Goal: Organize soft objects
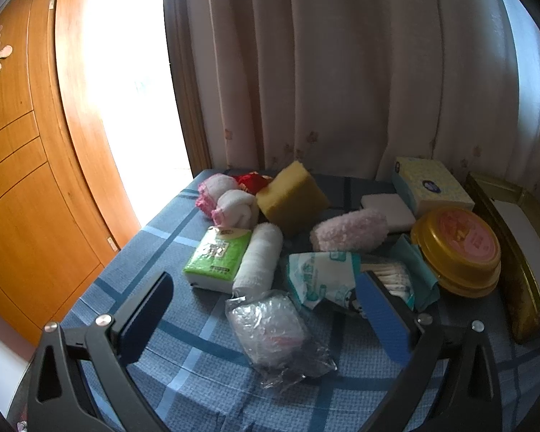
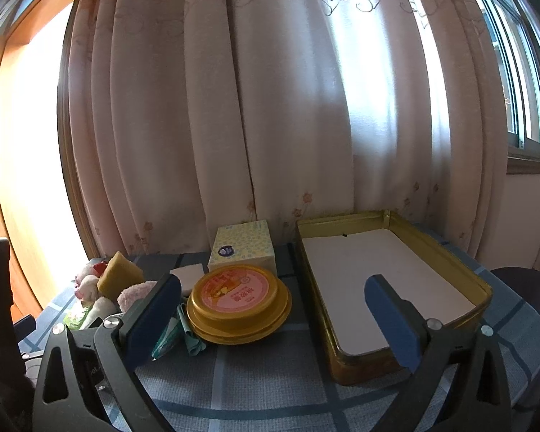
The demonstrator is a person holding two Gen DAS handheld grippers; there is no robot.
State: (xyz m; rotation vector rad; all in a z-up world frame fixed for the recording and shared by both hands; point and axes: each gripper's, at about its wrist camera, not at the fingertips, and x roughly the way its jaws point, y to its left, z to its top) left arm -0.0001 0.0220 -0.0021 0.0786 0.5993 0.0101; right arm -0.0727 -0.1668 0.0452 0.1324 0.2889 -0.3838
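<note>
Soft things lie heaped on the blue checked tablecloth (image 1: 183,370): a yellow sponge (image 1: 291,198), rolled pink-and-white towels (image 1: 230,203), a green tissue pack (image 1: 217,253), a white gauze roll (image 1: 259,262), a fluffy pink roll (image 1: 349,234), a white foam block (image 1: 388,208), a torn wipes pack (image 1: 320,279) and a clear plastic bag of padding (image 1: 270,331). My left gripper (image 1: 266,324) is open, with the plastic bag between its fingers. My right gripper (image 2: 273,309) is open and empty, hovering before the gold tin tray (image 2: 482,284), which holds only a white liner.
A round gold lidded container (image 2: 239,302) and a yellow floral tissue box (image 2: 244,246) stand between the heap and the tray. A pink curtain (image 2: 270,108) hangs behind the table. A wooden door (image 1: 28,180) is to the left.
</note>
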